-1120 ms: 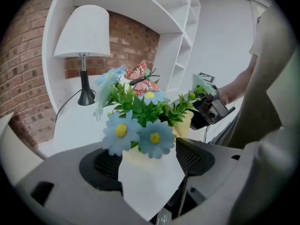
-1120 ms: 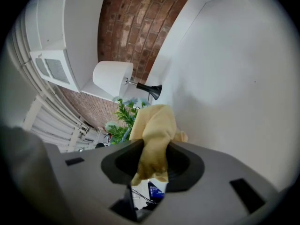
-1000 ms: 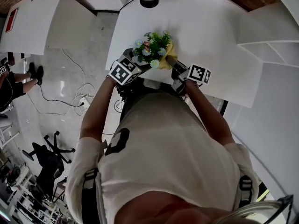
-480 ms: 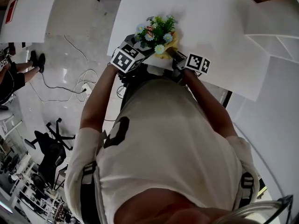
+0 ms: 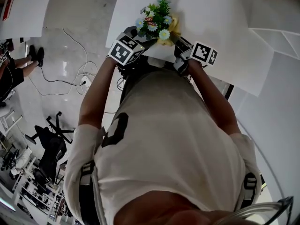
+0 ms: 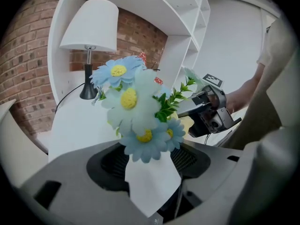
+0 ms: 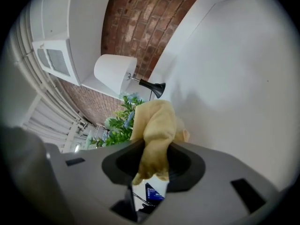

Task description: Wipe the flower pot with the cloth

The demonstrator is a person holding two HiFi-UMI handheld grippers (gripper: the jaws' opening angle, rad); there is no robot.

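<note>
Head view
- Table: white, across the upper frame from 12 to 2 o'clock.
- Flower pot: white, at the near table edge at 12 o'clock, under blue and white flowers; standing or lifted not to be told.
- Left tool: at 8 o'clock of the flowers, marker cube turned to the camera.
- Right tool: at 4 o'clock of the flowers, yellow cloth at its tip, against the flowers' 3 o'clock side.
- Office chair: dark, on the grey floor at 8 o'clock.

Left gripper view
- Grip: jaws just closed further, now clenched on the tapering white flower pot, one pad at each side.
- Flowers: daisies with yellow centres, rising toward 12 o'clock, covering the rim.
- Lamp: white shade, dark stem, at 10 o'clock before a brick wall.
- Right tool: at 3 o'clock, just beside the flowers.

Right gripper view
- Grip: jaws clenched on the bunched cloth, which stands up toward 12 o'clock.
- Flowers: at 10 o'clock, behind the cloth.
- Flower pot: hidden here.
</note>
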